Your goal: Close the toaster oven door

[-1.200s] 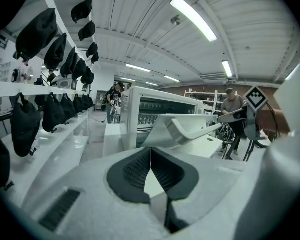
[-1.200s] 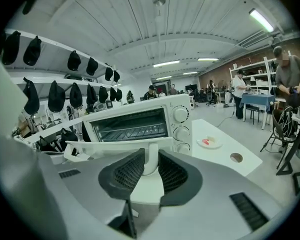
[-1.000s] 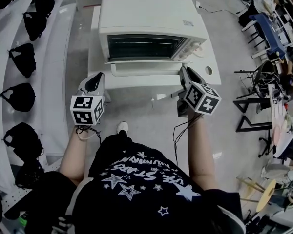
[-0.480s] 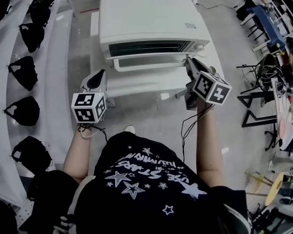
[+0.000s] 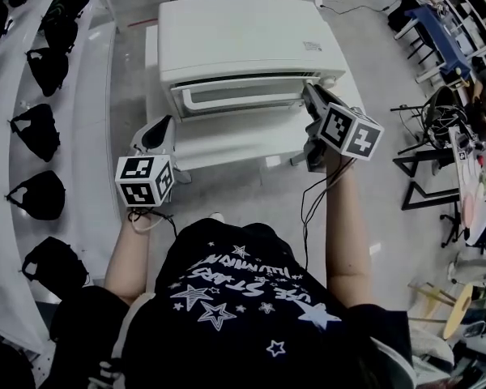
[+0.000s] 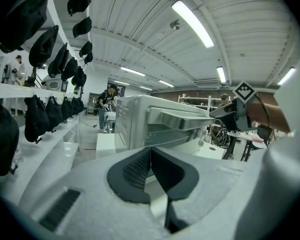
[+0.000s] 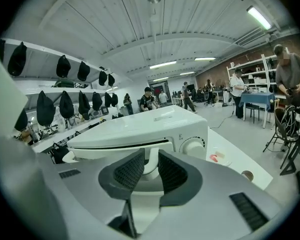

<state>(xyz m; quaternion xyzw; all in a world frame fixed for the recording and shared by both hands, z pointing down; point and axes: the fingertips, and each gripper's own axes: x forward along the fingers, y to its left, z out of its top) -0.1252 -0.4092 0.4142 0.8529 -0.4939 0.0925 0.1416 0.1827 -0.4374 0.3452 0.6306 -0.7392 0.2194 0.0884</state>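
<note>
Standing at a low white worktop [image 5: 227, 146], a person in a black shirt [image 5: 243, 314] printed with stars holds a claw in each hand. The left claw [image 5: 162, 126] hangs over the near left edge of the worktop, short of the toaster oven [image 5: 243, 39] and touching nothing. In the left gripper view its dark ribbed pads [image 6: 140, 166] are pressed together with nothing between them.

The right claw [image 5: 309, 96] is raised higher and reaches the oven's front right corner. Its pads stand a little apart and pinch the right end of the door handle [image 7: 150, 168], whose white post fills the gap between them. A thin cable [image 5: 312, 209] hangs from this claw towards the floor.

The white oven sits on the far part of the worktop, front facing the person. Its door [image 7: 105, 153] is almost upright and nearly shut. A narrow dark gap shows along its top edge in the right gripper view, and the left gripper view shows it leaning slightly outwards. The handle runs across the door's upper edge. A round knob [image 7: 194, 146] sits on the panel just right of the door.

To the person's left, white shelves [image 5: 85, 120] carry a row of black bags [image 5: 36, 132]. To the right, further off, stand tables and other people.
</note>
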